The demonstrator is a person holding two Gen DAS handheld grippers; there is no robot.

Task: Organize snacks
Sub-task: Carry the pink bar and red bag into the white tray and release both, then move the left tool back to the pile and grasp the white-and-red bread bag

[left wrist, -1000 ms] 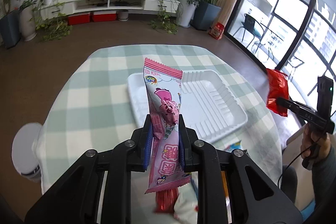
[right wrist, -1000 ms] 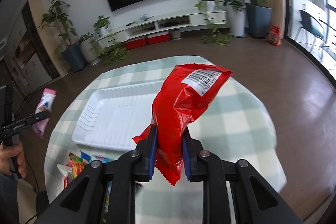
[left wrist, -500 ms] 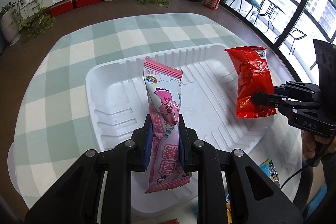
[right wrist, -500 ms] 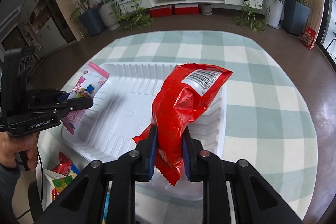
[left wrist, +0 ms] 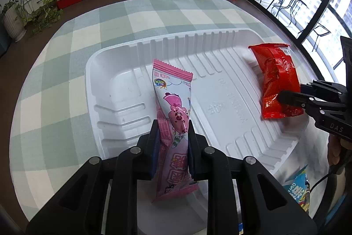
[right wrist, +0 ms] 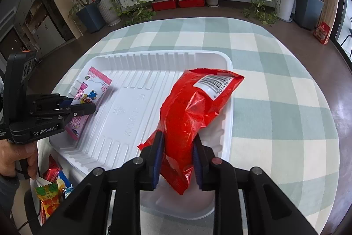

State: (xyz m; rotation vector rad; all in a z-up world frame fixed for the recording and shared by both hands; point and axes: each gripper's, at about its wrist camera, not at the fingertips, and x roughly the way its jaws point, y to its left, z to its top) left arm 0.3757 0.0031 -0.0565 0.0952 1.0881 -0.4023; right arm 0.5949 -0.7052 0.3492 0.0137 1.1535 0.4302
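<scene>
Both Snacks Held Over the Tray

Now the left gripper clenched a pink snack packet above the white tray on the checked bench. The right gripper, its fingers just loosening, still pinched a red snack bag.

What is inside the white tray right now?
Over the white tray, the pink snack packet and red snack bag sit between gripper jaws. The tray floor is otherwise bare; patches beneath the packets and grippers are hidden.
</scene>
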